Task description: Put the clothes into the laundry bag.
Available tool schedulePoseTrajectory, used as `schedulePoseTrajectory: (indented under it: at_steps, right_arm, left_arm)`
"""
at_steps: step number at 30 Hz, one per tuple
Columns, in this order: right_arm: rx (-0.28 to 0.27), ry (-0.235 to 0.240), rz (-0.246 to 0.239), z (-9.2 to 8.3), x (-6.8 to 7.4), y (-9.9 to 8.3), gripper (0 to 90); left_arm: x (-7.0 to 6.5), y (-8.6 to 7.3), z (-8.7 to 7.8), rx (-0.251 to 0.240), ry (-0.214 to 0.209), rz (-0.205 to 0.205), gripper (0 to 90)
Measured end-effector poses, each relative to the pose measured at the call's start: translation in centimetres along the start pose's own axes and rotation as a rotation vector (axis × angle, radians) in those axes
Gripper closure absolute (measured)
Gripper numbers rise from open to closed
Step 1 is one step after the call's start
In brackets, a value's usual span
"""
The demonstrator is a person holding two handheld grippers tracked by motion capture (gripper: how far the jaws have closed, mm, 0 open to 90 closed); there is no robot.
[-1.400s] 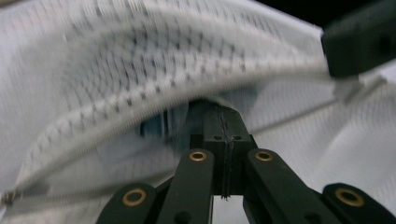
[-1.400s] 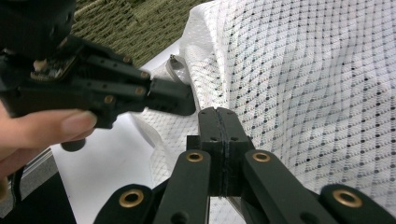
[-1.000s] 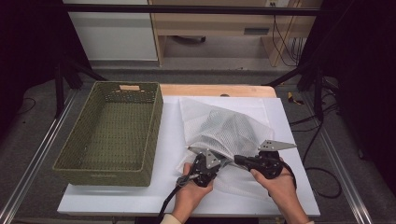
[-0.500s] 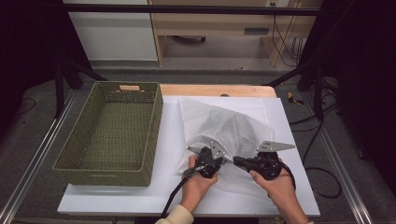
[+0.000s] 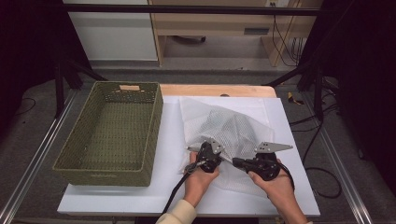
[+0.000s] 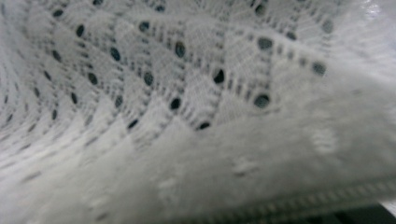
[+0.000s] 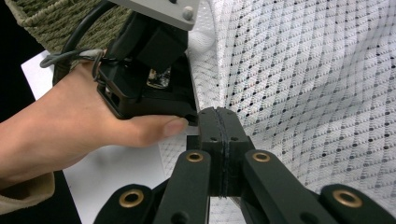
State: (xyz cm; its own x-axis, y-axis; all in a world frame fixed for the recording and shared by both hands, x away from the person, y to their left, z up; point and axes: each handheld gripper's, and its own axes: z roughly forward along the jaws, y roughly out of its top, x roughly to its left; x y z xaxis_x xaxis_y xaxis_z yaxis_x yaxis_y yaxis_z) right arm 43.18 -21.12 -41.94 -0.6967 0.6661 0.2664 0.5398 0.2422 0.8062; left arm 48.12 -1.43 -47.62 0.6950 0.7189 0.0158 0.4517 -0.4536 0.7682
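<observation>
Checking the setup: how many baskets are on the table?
1. The green basket stands at the table's left, beside the mesh bag; its corner also shows in the right gripper view.

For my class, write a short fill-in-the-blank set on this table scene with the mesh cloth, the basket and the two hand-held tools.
1. The white mesh cloth lies to the ____ of the green woven basket in the high view.
2. The basket holds ____.
3. In the right gripper view, the right tool has its jaws ____.
4. The left tool and the right tool both meet the cloth at its ____ edge, the one closest to the person.

Missing words: right; nothing; shut; near
</observation>
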Motion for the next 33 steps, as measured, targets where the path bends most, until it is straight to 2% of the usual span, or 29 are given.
schedulePoseTrajectory:
  at_steps: [11,13,18,21,33]
  right_arm:
    - [-0.003,-0.007,0.014,-0.1,-0.4,-0.1,90.0]
    - [-0.002,-0.008,0.020,0.0,-0.3,-0.1,90.0]
    - [-0.002,-0.006,0.013,-0.1,-0.3,-0.1,90.0]
    - [0.001,-0.003,0.008,0.0,-0.2,-0.2,90.0]
    - [0.003,-0.007,0.013,0.1,-0.1,-0.2,90.0]
  left_arm:
    - [-1.8,-0.9,-1.2,-0.020,-0.066,0.028,90.0]
    - [-1.8,-0.9,-0.9,-0.022,-0.082,0.015,90.0]
    - [-1.3,-0.7,-0.1,-0.032,-0.058,-0.010,90.0]
    - [-1.0,-0.1,0.2,-0.037,-0.033,0.005,90.0]
    - [-0.4,0.9,1.1,-0.065,0.001,0.000,90.0]
